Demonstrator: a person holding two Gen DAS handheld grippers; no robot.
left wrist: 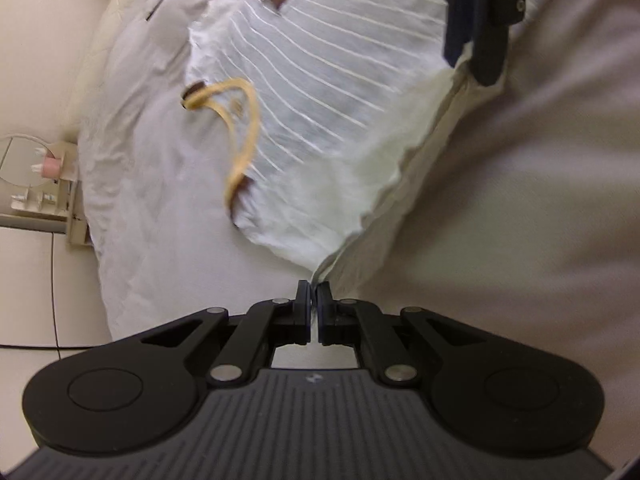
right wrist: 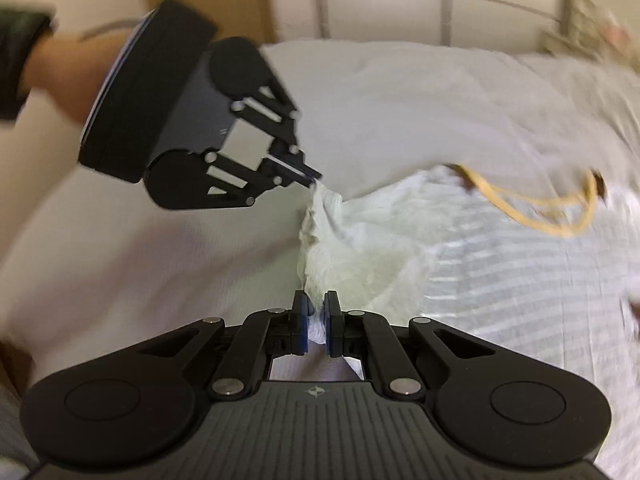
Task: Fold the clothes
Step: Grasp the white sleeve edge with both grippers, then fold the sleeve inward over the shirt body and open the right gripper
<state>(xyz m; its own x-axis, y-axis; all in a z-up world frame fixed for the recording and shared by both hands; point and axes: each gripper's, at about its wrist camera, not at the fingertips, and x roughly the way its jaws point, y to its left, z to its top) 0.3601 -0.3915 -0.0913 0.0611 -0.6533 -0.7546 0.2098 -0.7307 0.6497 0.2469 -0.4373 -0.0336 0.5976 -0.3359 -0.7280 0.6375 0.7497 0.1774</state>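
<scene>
Left wrist view: the left gripper [left wrist: 314, 294] has its fingers pressed together on one corner of the striped white garment [left wrist: 320, 92], which spreads away from that corner across the pale bed sheet [left wrist: 144, 184]. On the garment, beyond the pinched corner, lies a tan cord [left wrist: 244, 128] looped between small brown tabs. Past the cord, at the garment's far edge, the right gripper [left wrist: 476, 64] comes down and clamps another corner. Left of the garment, off the bed, a small shelf [left wrist: 60, 184] holds a pink bottle [left wrist: 52, 166] and other blurred items that cannot be told apart.

In the right wrist view, the right gripper's [right wrist: 316, 312] fingers are closed on bunched white cloth of the garment [right wrist: 500, 280]. Just beyond, the left gripper [right wrist: 314, 178] nips the same hem, a person's forearm [right wrist: 68, 68] behind it. The cord [right wrist: 552, 212] lies right of the hem
</scene>
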